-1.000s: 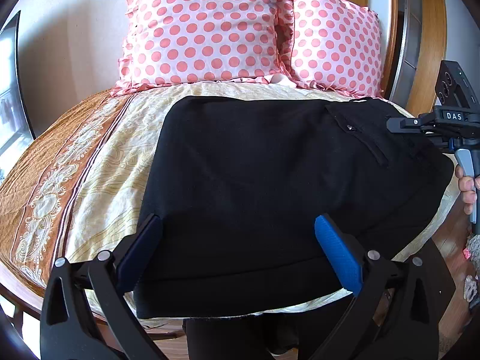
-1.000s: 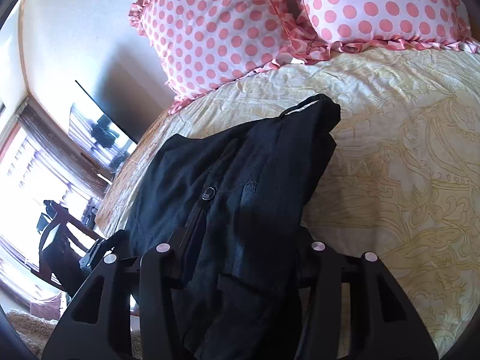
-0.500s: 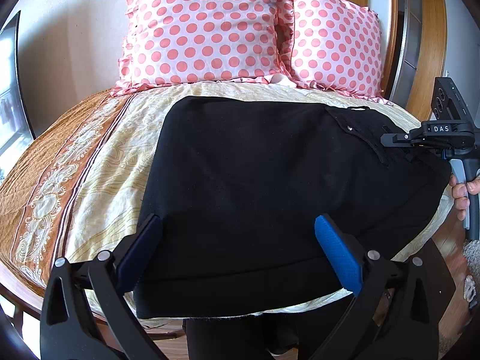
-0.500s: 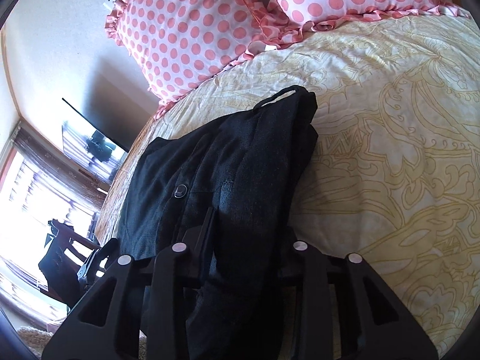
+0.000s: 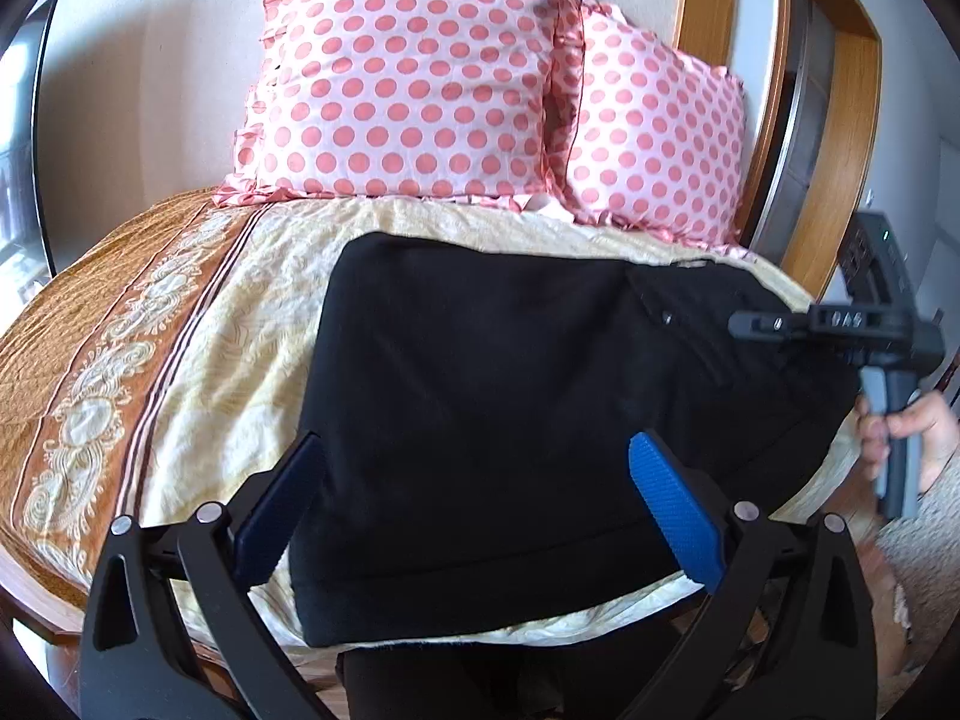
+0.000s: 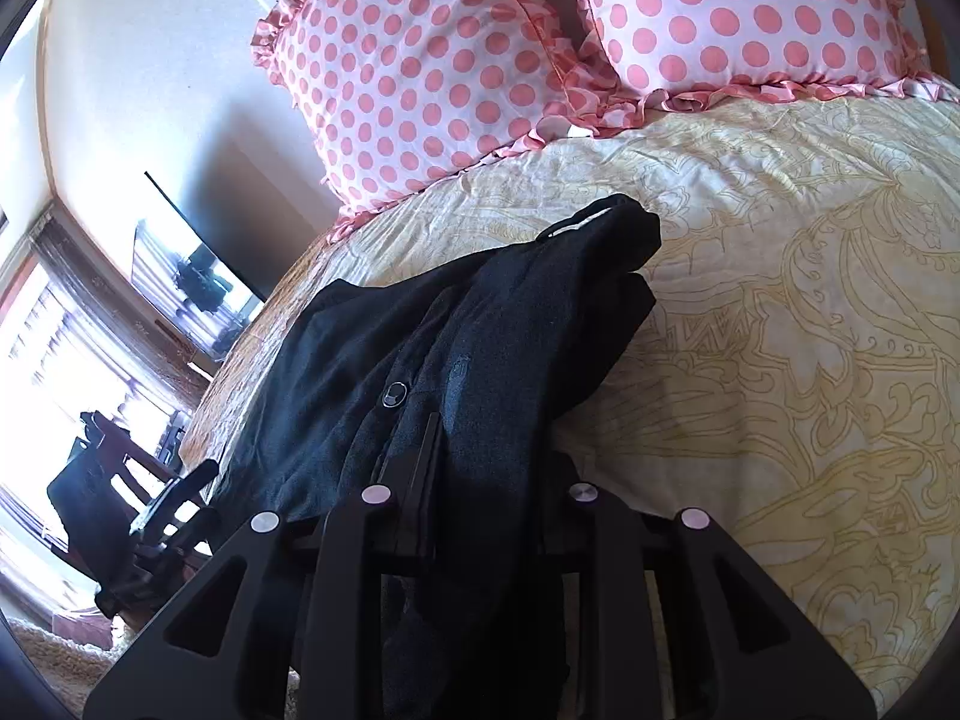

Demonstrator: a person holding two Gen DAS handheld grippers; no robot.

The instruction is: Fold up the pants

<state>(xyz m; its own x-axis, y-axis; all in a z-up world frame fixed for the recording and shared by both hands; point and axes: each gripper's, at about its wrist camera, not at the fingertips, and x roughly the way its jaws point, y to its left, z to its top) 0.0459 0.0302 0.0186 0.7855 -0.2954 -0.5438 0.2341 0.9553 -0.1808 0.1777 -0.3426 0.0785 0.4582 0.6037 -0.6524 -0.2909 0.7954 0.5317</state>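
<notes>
Bed (image 5: 228,324) w/ cream-orange cover, polka-dot pillows (image 5: 408,84) at head | left gripper (image 5: 474,510) fingers spread wide over hem, gripping nothing | right gripper (image 6: 474,480) pinched onto pants (image 5: 510,396) waist end | black pants folded flat near bed's front edge

We see black pants (image 5: 516,408) folded into a broad, roughly rectangular bundle lying on a bed (image 5: 228,324) covered in pale yellow patterned fabric. Their near edge reaches the bed's front edge. A small button (image 5: 666,318) sits near the far right corner. From the right wrist view, the pants (image 6: 480,372) look bunched, with dark fabric rising into a thick ridge.
</notes>
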